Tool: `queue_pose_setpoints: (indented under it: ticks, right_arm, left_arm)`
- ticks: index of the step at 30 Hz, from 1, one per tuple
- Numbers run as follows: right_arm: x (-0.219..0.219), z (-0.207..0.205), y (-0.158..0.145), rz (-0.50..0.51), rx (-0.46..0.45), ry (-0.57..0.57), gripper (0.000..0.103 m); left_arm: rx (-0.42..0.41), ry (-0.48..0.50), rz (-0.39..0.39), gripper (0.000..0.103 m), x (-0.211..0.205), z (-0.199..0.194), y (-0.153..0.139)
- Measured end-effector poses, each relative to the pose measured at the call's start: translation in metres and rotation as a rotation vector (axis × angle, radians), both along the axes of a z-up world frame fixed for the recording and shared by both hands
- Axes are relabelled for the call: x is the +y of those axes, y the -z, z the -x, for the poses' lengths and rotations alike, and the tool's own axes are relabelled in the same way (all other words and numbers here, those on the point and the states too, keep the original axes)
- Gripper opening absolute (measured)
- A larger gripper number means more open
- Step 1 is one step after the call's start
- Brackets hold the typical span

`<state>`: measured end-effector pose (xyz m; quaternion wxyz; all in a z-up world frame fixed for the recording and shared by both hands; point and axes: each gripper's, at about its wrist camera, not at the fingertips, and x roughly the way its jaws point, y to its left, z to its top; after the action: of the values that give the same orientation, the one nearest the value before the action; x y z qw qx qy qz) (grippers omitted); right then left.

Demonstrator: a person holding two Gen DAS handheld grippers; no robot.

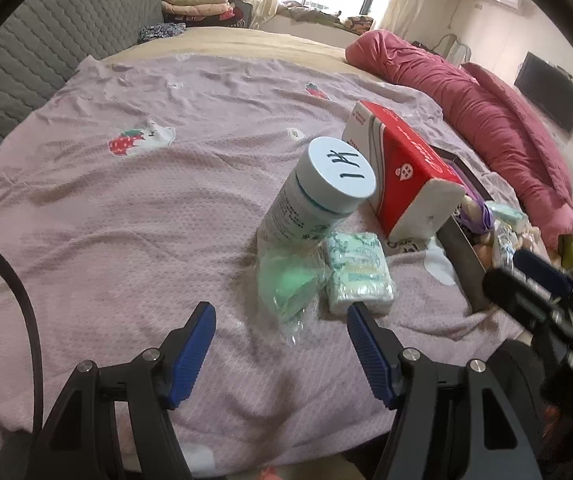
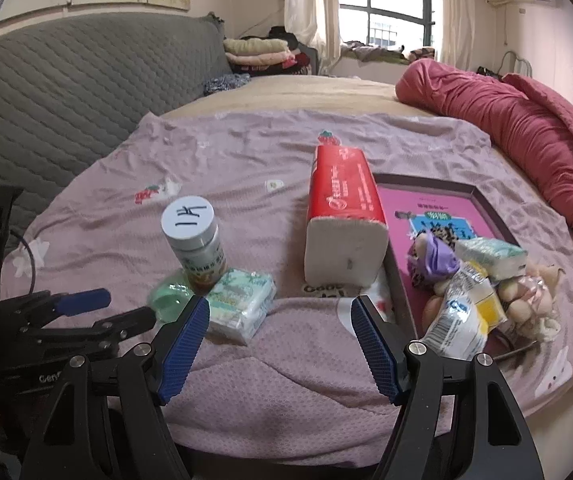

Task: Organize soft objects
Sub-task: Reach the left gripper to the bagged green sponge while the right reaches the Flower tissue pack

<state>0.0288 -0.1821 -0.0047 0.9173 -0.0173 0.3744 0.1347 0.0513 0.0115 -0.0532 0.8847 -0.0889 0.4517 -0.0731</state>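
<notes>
On the pink bedsheet lie a small tissue pack (image 1: pixel 360 274) (image 2: pixel 242 304), a green item in clear plastic (image 1: pixel 286 284) (image 2: pixel 166 294) and a white bottle (image 1: pixel 318 192) (image 2: pixel 196 244) with a marked lid. A red tissue package (image 1: pixel 406 176) (image 2: pixel 344 220) stands beside a shallow box (image 2: pixel 438 200) that holds a plush toy (image 2: pixel 534 292), a purple toy (image 2: pixel 434 260), a tissue pack (image 2: pixel 490 256) and a plastic pouch (image 2: pixel 458 320). My left gripper (image 1: pixel 280 308) is open just short of the green item. Nothing sits between the fingers of my open right gripper (image 2: pixel 280 304), which is beside the small tissue pack.
A red quilt (image 2: pixel 526 128) lies rolled along the right side of the bed. A grey padded headboard (image 2: pixel 66 92) rises on the left. Folded clothes (image 2: pixel 258 52) are stacked at the far end by the window. A black cable (image 1: pixel 26 300) curves at the left.
</notes>
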Motion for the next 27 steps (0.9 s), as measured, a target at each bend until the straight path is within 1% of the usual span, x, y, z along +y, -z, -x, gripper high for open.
queue_pose_setpoints:
  ticks: [3, 7, 11, 15, 23, 24, 25, 27]
  right_arm:
    - [0.003, -0.004, 0.007, 0.005, 0.017, -0.006, 0.074]
    - [0.007, -0.010, 0.018, 0.008, 0.042, -0.017, 0.074]
    - [0.012, -0.016, 0.029, 0.013, 0.076, -0.031, 0.074]
    - [0.018, -0.020, 0.038, 0.026, 0.093, -0.044, 0.074]
    - [0.029, -0.025, 0.051, 0.049, 0.113, -0.059, 0.074]
    - [0.031, -0.026, 0.052, 0.050, 0.115, -0.060, 0.074]
    - [0.033, -0.027, 0.054, 0.049, 0.119, -0.063, 0.074]
    - [0.035, -0.029, 0.057, 0.051, 0.125, -0.067, 0.075]
  left_arm:
    - [0.008, -0.004, 0.025, 0.068, 0.001, -0.009, 0.006]
    - [0.023, -0.015, 0.036, 0.068, 0.002, -0.019, 0.014]
    - [0.034, -0.014, 0.073, 0.068, 0.005, -0.029, 0.020]
    - [0.045, -0.011, 0.074, 0.068, 0.007, -0.037, 0.027]
    - [0.061, 0.008, 0.123, 0.068, 0.010, -0.048, 0.038]
    - [0.064, 0.007, 0.135, 0.067, 0.011, -0.050, 0.040]
    - [0.066, 0.007, 0.144, 0.063, 0.013, -0.050, 0.041]
    - [0.066, 0.009, 0.169, 0.058, 0.016, -0.052, 0.044]
